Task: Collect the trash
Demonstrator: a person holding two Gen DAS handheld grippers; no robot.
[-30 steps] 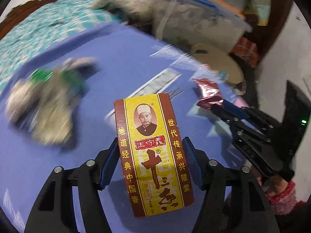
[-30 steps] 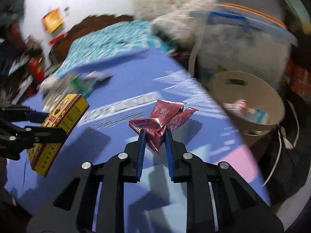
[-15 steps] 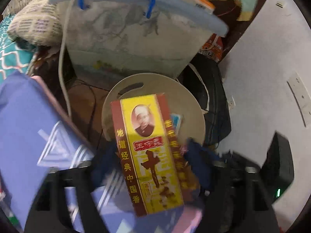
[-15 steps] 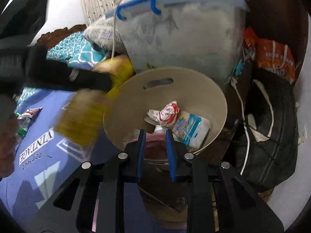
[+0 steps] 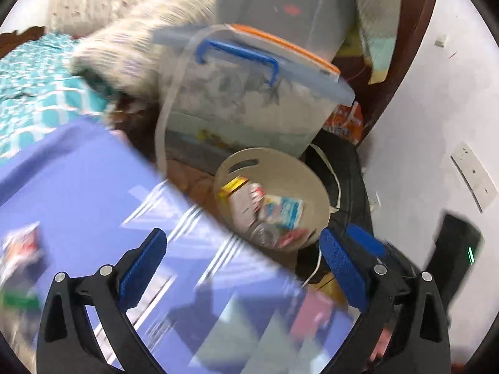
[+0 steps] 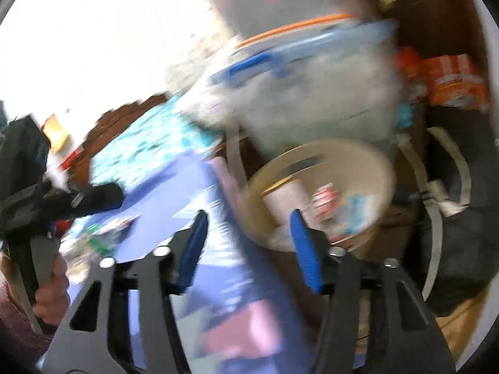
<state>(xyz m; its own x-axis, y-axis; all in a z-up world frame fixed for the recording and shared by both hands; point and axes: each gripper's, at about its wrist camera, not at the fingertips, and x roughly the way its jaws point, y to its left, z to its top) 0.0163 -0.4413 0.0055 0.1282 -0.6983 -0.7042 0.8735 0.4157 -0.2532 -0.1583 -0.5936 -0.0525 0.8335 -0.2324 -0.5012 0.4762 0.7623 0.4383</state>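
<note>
The beige trash bin point(image 5: 312, 187) stands on the floor past the purple-covered table's edge point(image 5: 93, 187). Inside it lies the yellow-and-red box point(image 5: 234, 185) among other wrappers point(image 5: 280, 212). My left gripper point(image 5: 241, 246) hovers above the table corner, jaws still opening wide with nothing between them. My right gripper point(image 6: 249, 227) points at the bin point(image 6: 358, 168) from close by. Its jaws are opening and nothing is between them. Blurred wrappers point(image 6: 99, 237) stay on the cloth, also seen at the left edge as loose trash point(image 5: 21, 249). In the right wrist view, the left gripper point(image 6: 78, 199) shows at left.
A clear storage box with a blue handle point(image 5: 249, 93) stands behind the bin, a pillow point(image 5: 140, 46) and a teal bedspread point(image 5: 37, 93) to its left. A black bag point(image 5: 343, 168) and white wall point(image 5: 421, 124) lie right of the bin. A hand point(image 6: 50, 296) holds the left gripper.
Both grippers swung from the table to the bin. The left one let go of the yellow box, which now lies in the bin. The right one opened and the red wrapper is gone from it.
</note>
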